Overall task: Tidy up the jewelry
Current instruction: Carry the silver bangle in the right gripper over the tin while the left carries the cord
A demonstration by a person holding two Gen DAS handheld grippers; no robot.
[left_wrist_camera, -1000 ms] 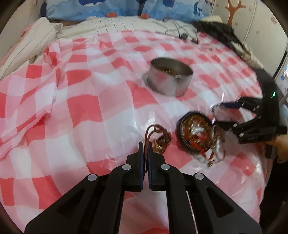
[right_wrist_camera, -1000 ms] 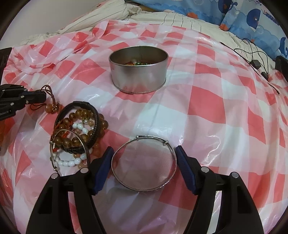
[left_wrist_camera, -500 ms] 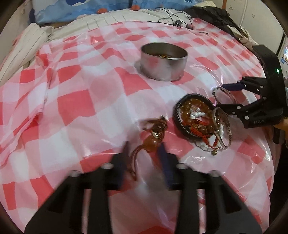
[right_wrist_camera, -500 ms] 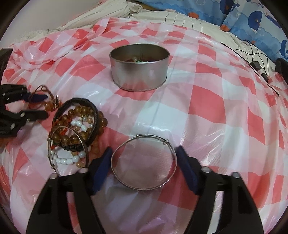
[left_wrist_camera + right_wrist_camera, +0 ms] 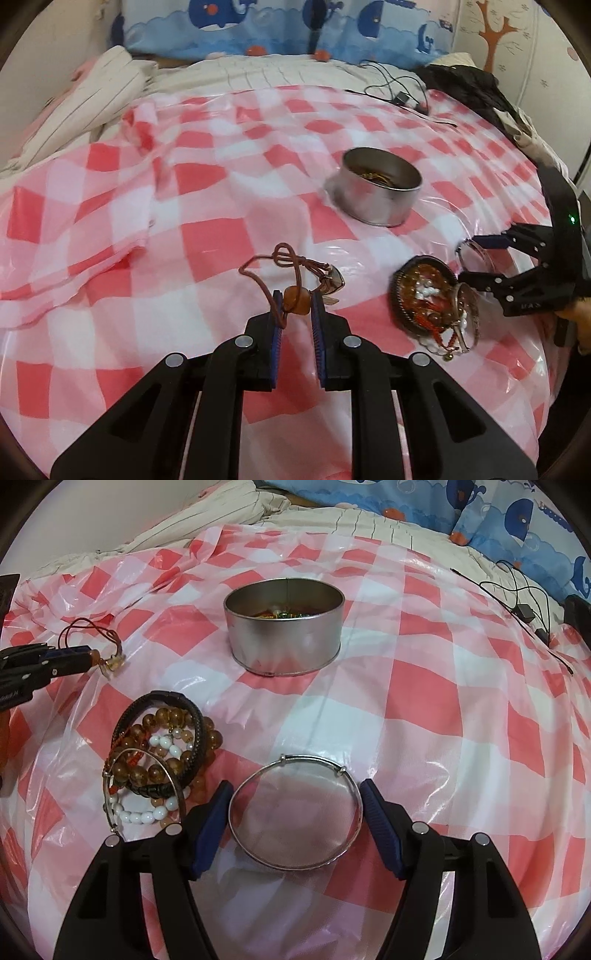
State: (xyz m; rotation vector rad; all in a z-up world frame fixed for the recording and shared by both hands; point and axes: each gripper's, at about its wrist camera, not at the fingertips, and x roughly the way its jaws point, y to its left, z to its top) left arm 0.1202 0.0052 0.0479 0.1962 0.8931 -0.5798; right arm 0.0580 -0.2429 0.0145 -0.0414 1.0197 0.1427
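Observation:
A brown cord bracelet with an amber bead (image 5: pixel 295 301) hangs lifted off the checked cloth. My left gripper (image 5: pixel 295 306) is closing, and its blue pads press on the bead. From the right wrist view the left gripper (image 5: pixel 88 657) shows at the far left with the cord bracelet (image 5: pixel 110 661) at its tip. A silver bangle (image 5: pixel 310 759) lies flat on the cloth. My right gripper (image 5: pixel 293 794) has a pad against each side of its rim. Beaded and leather bracelets lie in a pile (image 5: pixel 162 753) to its left. The round metal tin (image 5: pixel 284 642) behind holds some jewelry.
A red and white plastic cloth (image 5: pixel 424 686) covers a bed. Striped bedding (image 5: pixel 92 103) and blue whale pillows (image 5: pixel 280 29) lie at the far edge, with a black cable and charger (image 5: pixel 524 611) at the right. A hand (image 5: pixel 576 317) holds the right gripper (image 5: pixel 476 258) beside the pile (image 5: pixel 432 295).
My left gripper opened, then closed on the amber bead and rose, and the cord came up off the cloth. The right jaws narrowed around the silver bangle without moving away.

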